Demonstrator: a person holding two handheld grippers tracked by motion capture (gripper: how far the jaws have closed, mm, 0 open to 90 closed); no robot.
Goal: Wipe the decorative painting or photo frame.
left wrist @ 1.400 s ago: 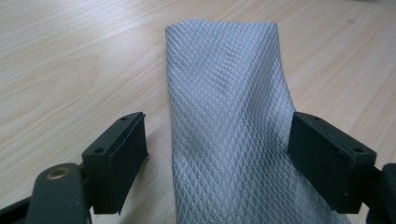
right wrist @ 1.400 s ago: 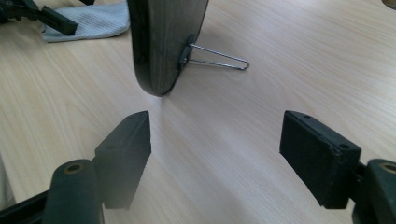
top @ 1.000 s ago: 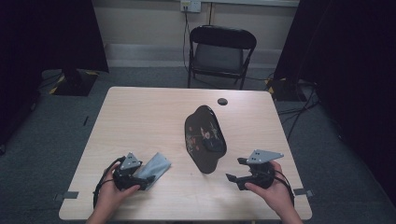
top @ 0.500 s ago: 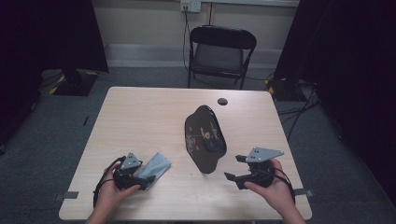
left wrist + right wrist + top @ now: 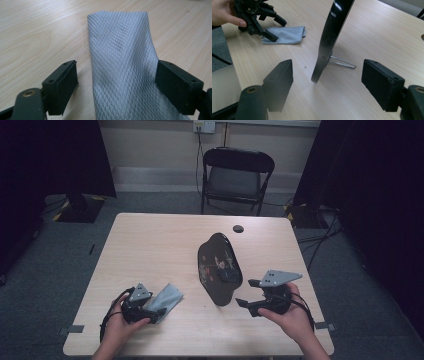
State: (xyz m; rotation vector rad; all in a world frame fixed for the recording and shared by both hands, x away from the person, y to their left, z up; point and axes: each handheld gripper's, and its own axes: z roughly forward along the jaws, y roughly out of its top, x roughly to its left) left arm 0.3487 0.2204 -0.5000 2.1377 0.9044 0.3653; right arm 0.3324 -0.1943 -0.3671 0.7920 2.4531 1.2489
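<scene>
One black lacquered plate (image 5: 219, 269) stands nearly upright on a thin wire stand (image 5: 342, 64) near the middle of the table (image 5: 160, 245); it holds nothing, and its dark face carries a small painted floral motif, visible in the high view. In the right gripper view the plate shows edge-on as a glossy, slightly curved black blade, with its lower tip resting on the wood and the wire stand propping it from behind. One grey cloth (image 5: 122, 65) lies flat on the table at the near left, folded into a long strip with a fine diamond weave and a soft crease running along it. The left gripper (image 5: 150, 307) sits low over the near end of the cloth with its jaws spread wide, one on each side of the strip; the right-hand pad (image 5: 175, 85) meets the cloth's edge, while the other stands clear on bare wood, so the cloth is not clamped. The right gripper (image 5: 247, 296) hangs just beside the plate's near edge, its jaws released and well apart, with the plate's lower tip ahead between them and untouched. One small dark round disc (image 5: 238, 228) lies on the far side of the table, and one black folding chair (image 5: 235, 175) stands beyond it.
</scene>
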